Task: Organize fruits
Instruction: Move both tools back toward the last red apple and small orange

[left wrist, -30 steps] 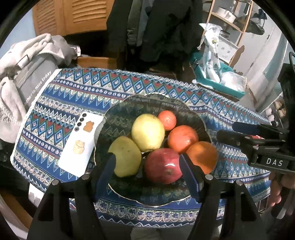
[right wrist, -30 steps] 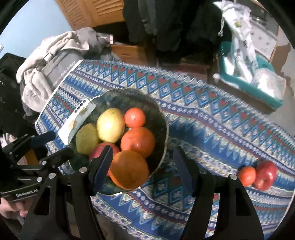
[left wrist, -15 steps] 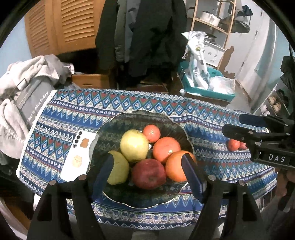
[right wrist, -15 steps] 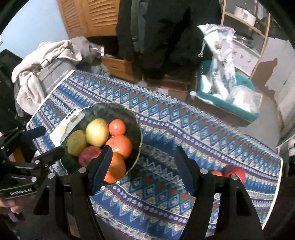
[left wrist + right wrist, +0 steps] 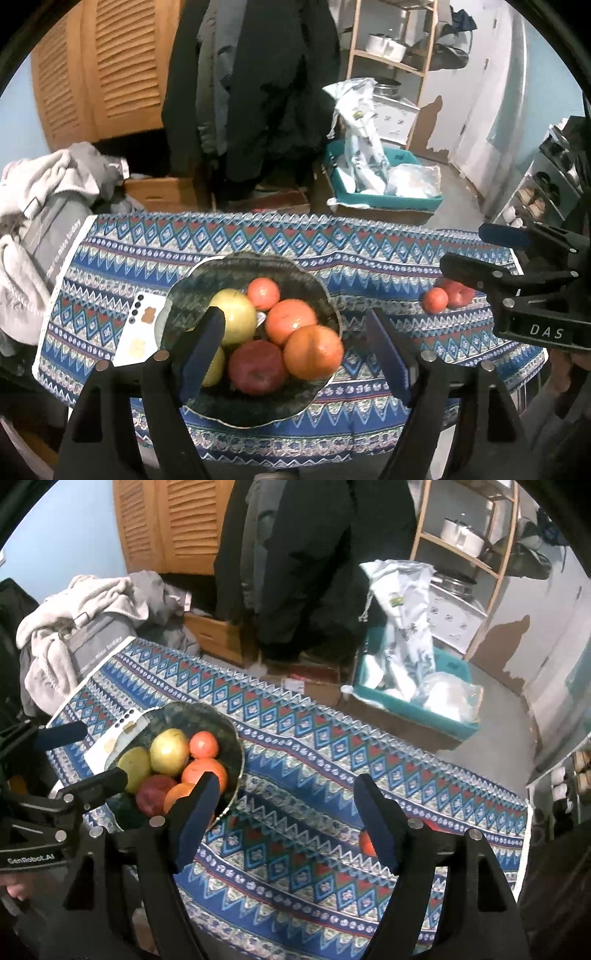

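The left gripper (image 5: 295, 350) hangs above the bowl (image 5: 184, 295), its jaws opening with nothing between them. Since a second ago both grippers have lifted away, so the six fruits there look settled. The right gripper (image 5: 284, 812), jaws also opening on nothing, now faces bare tablecloth (image 5: 295, 738); two loose fruits (image 5: 447, 297), probably an orange and an apple, lie well apart from the bowl. The tools read "DAS" and "GenRobot.AI".

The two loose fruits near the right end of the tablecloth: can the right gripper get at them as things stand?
Probably yes. The right gripper is empty, its jaws opening, and the two loose fruits lie alone on bare tablecloth, well apart from the bowl, with nothing between.
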A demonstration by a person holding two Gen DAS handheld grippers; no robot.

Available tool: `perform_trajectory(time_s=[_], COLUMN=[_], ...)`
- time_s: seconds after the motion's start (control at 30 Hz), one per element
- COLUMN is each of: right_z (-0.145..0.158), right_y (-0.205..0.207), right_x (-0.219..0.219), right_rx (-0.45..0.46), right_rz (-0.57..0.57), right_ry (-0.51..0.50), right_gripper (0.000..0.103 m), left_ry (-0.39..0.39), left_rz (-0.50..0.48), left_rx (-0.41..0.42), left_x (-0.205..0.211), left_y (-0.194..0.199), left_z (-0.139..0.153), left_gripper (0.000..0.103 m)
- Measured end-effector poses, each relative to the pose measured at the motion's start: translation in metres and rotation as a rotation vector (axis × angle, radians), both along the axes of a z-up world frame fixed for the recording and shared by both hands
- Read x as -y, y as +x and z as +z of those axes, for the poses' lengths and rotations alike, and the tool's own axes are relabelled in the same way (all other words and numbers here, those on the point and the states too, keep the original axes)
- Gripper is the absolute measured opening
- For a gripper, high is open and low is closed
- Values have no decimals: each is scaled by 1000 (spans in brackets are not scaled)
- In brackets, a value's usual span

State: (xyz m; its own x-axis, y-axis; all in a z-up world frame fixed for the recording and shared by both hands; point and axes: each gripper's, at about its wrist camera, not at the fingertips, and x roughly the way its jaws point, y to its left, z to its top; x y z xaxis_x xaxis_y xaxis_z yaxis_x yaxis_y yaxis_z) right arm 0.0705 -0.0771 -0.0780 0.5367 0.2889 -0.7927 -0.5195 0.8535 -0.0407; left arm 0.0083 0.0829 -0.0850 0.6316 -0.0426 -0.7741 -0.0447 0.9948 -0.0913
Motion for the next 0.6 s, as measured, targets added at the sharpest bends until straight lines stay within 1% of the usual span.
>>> perform_trajectory(time_s=[0.37, 0.6], right_z=[12, 12], right_y=[-2, -1], right_x=[40, 72], right_rx=[50, 53], right_rz=[-66, -118], right_ry=[-7, -3], right_gripper=[80, 80], left_ry=[37, 49], left_rz=[-74, -113], left_rx=[17, 14], left_x=[40, 62], left_y=[10, 15], left_z=[10, 11], left_gripper=[80, 81])
